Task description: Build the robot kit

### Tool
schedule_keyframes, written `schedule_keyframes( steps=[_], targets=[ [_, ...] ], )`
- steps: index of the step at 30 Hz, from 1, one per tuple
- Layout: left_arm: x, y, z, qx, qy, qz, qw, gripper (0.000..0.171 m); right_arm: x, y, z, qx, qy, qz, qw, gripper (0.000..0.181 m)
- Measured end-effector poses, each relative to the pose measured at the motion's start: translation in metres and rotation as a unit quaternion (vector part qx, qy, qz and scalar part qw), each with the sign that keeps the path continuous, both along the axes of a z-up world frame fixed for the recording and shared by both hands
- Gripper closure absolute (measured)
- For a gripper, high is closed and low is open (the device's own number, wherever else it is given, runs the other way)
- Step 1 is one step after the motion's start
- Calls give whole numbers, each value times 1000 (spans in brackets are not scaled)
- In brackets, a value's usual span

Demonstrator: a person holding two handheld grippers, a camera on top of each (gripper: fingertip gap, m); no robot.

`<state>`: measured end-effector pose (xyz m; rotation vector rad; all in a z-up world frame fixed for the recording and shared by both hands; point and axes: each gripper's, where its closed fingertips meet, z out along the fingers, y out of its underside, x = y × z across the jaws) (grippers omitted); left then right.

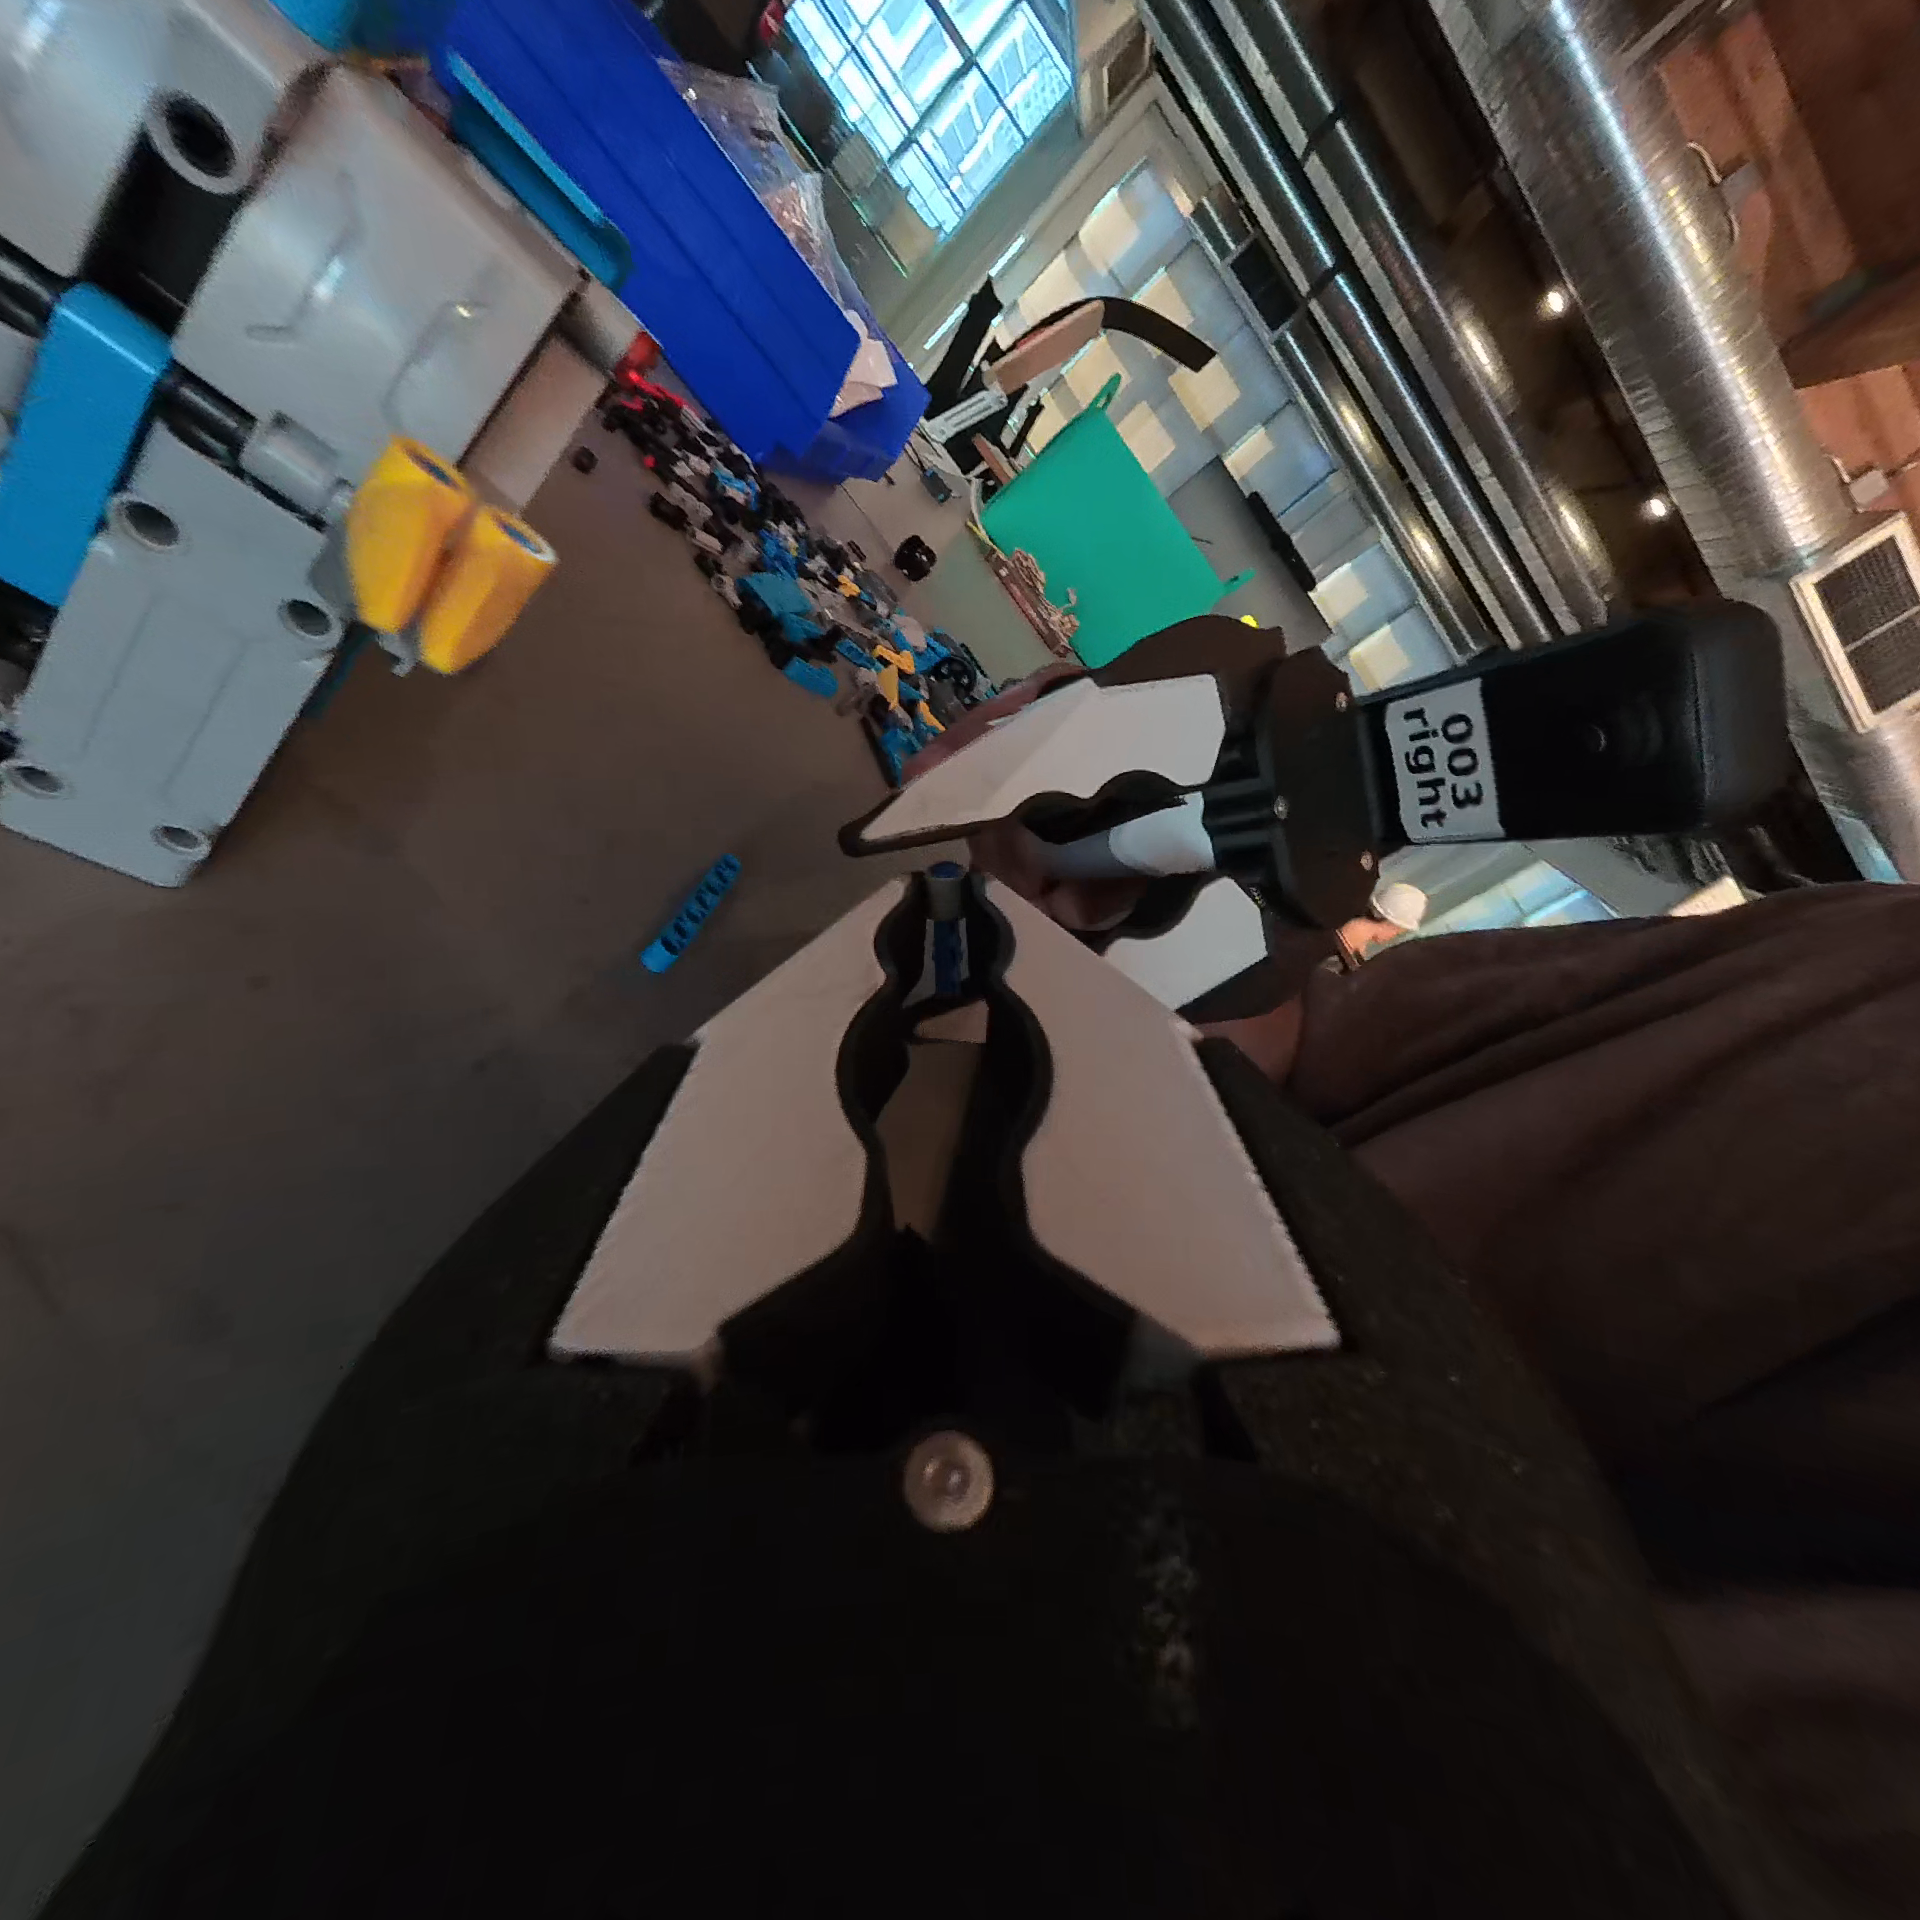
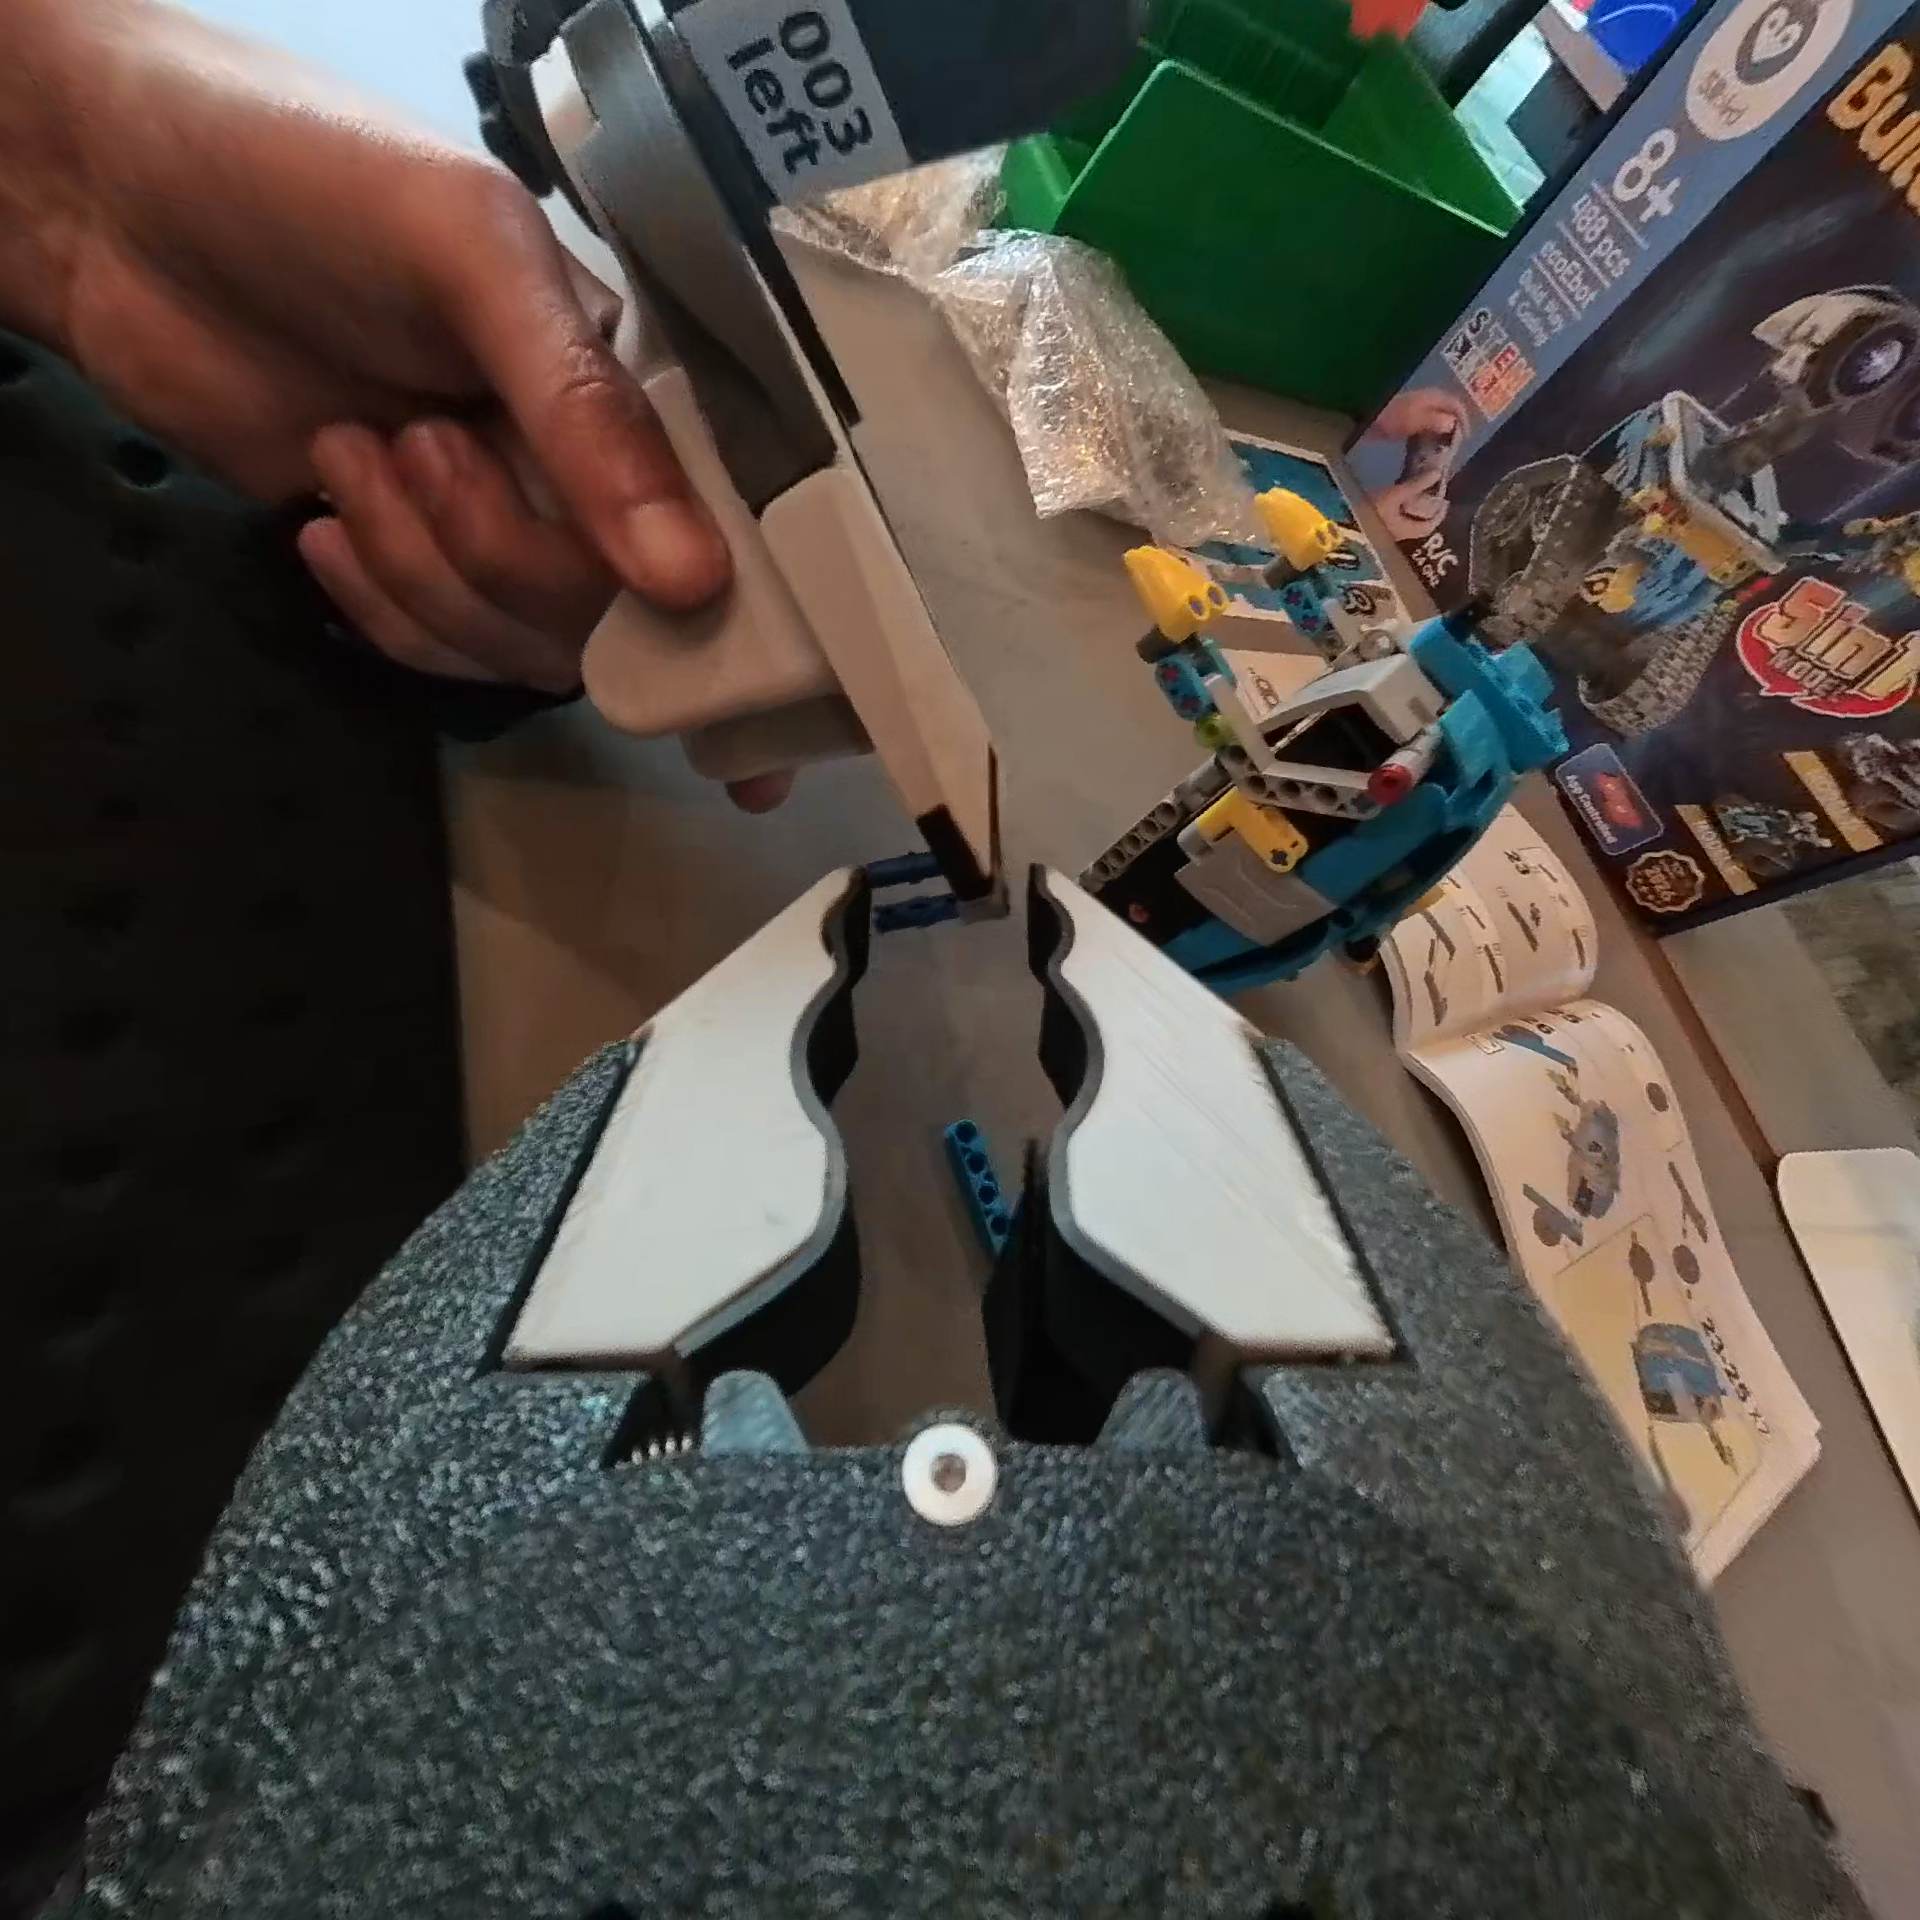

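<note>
pinching a small blue-and-grey pin piece (image 1: 940, 935) in my left gripper (image 1: 940, 914), long axis along the jaws; right gripper (image 2: 945, 904) gaping, empty (tips just beside it).

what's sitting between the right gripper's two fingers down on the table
In the right wrist view, a light blue holed beam lies on the grey table, seen through the open right gripper.

Loose blue beam (image 2: 979, 1184) – one; yellow cones (image 2: 1174, 590) – maybe two.
</note>
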<state>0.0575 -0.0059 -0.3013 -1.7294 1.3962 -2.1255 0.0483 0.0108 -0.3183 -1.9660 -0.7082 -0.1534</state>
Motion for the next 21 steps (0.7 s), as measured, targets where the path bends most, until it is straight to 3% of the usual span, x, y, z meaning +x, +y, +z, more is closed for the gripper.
schedule_keyframes(
  steps=[8,17,21],
  targets=[
    [3,2,-3,-62,20,-10,998,165,-1,5,-2,12,-35,-2,999,155],
    [6,9,-9,-32,31,24,999,165,9,3,-8,1,-69,-24,997,155],
    [5,4,-9,-1,28,22,999,165,11,0,-7,17,-140,-17,990,161]
  ],
)
